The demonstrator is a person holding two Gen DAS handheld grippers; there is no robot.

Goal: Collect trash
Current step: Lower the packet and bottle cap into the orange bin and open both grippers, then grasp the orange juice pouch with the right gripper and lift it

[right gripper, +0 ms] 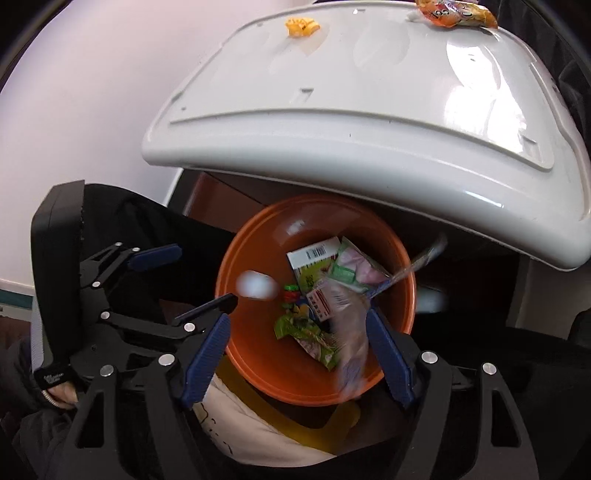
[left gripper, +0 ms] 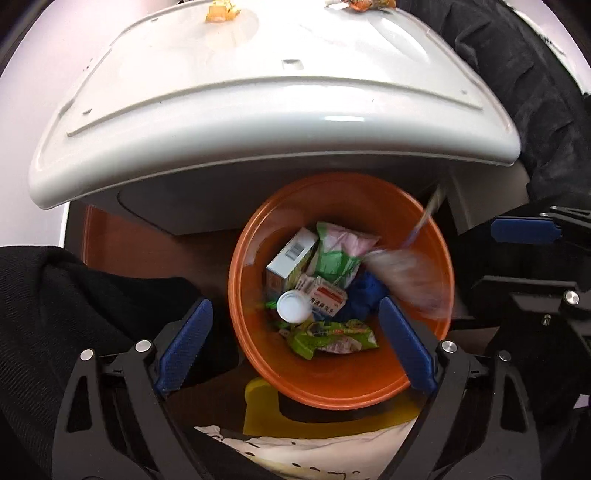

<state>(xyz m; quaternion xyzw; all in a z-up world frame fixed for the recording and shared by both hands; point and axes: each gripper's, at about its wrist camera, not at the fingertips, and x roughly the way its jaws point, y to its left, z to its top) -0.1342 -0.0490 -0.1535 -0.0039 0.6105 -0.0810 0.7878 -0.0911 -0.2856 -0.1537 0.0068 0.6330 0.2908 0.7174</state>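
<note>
Both jaws released over orange bin, blurred wrapper unreadable, table overhanging rim

Trash in bin below table

Across the upper part of both views, a white plastic table, glossy, with a raised ridge running just inside its rounded front edge. On its far side, a small crumpled yellow-orange wrapper near the top centre of the left wrist view, and well apart from it, at the upper right, an orange snack packet lying flat against the back edge. Bare elsewhere, with bright window glare toward the right.
</note>
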